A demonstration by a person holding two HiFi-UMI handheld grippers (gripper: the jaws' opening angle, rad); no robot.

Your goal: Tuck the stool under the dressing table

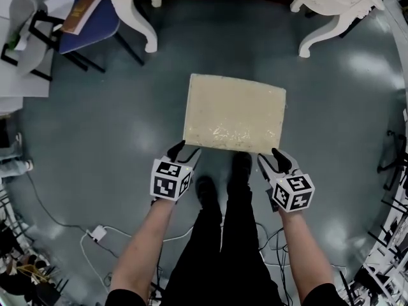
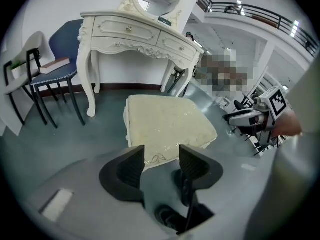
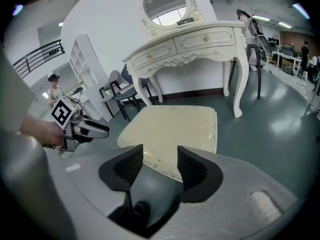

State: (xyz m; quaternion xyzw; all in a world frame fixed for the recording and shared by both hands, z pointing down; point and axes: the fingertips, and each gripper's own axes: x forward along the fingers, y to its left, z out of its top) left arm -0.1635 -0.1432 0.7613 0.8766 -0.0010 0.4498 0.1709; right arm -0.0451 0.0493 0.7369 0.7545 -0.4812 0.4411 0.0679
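Note:
The stool [image 1: 234, 112] has a cream rectangular cushion and stands on the grey floor, a short way in front of the white dressing table [image 1: 331, 2]. My left gripper [image 1: 184, 150] is at the cushion's near left corner, and my right gripper [image 1: 269, 158] is at its near right corner. Both stand open with nothing between the pads. In the left gripper view the stool's [image 2: 167, 121] near edge lies just beyond the left gripper [image 2: 161, 156], with the table [image 2: 135, 31] behind. The right gripper view shows the same: right gripper [image 3: 160, 156], stool [image 3: 175, 124], table [image 3: 195, 46].
A blue chair [image 1: 95, 18] with a book [image 1: 81, 13] on it stands left of the table. The person's shoes [image 1: 205, 190] are just behind the stool. A power strip [image 1: 97, 233] and cables lie on the floor at the lower left. Dark racks line the right edge.

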